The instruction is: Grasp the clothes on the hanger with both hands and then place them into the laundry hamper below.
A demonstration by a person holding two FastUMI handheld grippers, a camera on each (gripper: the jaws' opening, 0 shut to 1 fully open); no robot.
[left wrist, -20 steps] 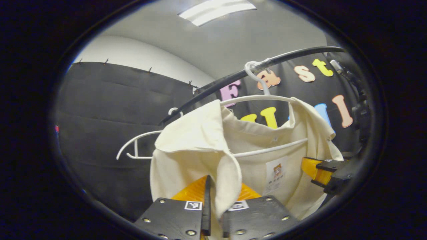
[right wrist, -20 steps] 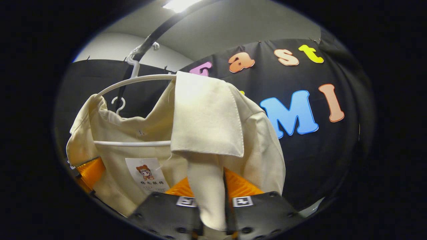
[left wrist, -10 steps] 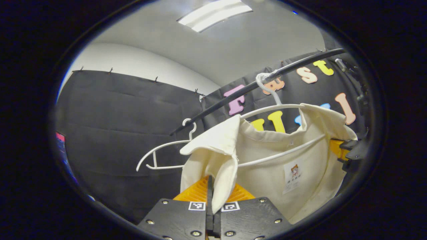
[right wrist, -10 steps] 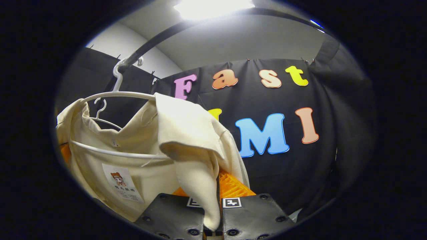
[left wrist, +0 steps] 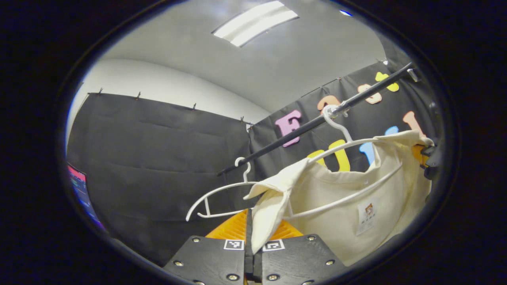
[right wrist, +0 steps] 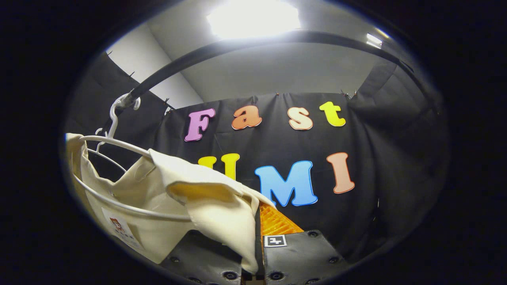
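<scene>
Left gripper view: the left hand-held gripper (left wrist: 253, 253) pinches tight on one collar flap of the cream shirt (left wrist: 348, 202); the right hand-held gripper (right wrist: 255, 257) pinches the other flap; the shirt hangs on the white hanger (left wrist: 348, 144), spread wide, probably to slip it off.

A cream shirt (left wrist: 336, 206) hung on a white hanger (left wrist: 348, 144) from the black rail (left wrist: 317, 120), collar flaps spread outward.

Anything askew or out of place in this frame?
Nothing damaged. The cream shirt is stretched sideways on its white hanger, pinched at each side by the left gripper and right gripper. The hanger hangs tilted on the rail.
</scene>
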